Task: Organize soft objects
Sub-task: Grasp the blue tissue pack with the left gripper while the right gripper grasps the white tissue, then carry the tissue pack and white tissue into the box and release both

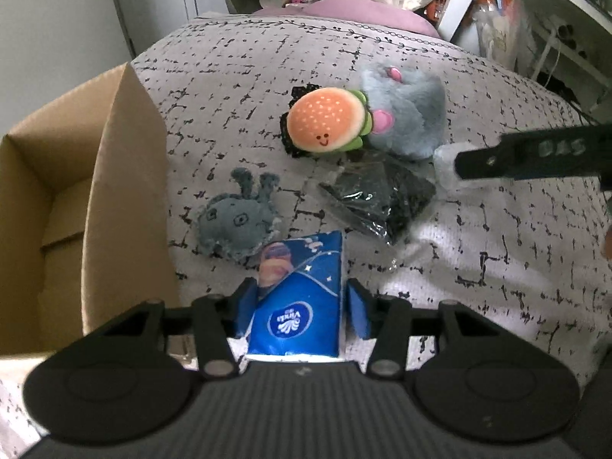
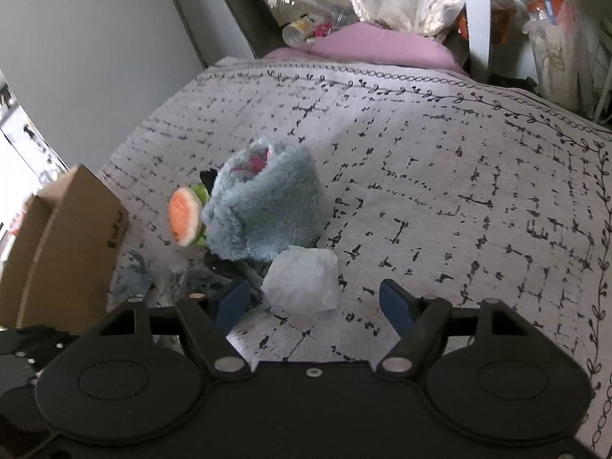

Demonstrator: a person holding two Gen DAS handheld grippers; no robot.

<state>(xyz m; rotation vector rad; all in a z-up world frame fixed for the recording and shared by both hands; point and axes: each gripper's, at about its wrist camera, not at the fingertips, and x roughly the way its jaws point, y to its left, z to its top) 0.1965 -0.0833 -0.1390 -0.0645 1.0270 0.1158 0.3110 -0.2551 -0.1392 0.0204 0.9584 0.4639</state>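
Observation:
My left gripper (image 1: pixel 300 302) is shut on a blue tissue pack (image 1: pixel 296 306), held just above the patterned bedspread (image 1: pixel 478 267). Beyond it lie a small grey plush (image 1: pixel 235 222), a burger plush (image 1: pixel 327 120), a fluffy blue-grey plush (image 1: pixel 405 111) and a black item in clear wrap (image 1: pixel 378 199). My right gripper (image 2: pixel 313 302) is open, its fingers either side of a white crumpled tissue wad (image 2: pixel 302 281). The blue-grey plush (image 2: pixel 264 206) and burger plush (image 2: pixel 185 216) lie just beyond it. The right gripper's finger (image 1: pixel 531 153) shows in the left wrist view.
An open cardboard box (image 1: pixel 76 199) stands at the left of the bed; it also shows in the right wrist view (image 2: pixel 65 244). A pink pillow (image 2: pixel 378 48), bottles and bags are piled at the far edge. White shelving (image 1: pixel 535 19) stands at the right.

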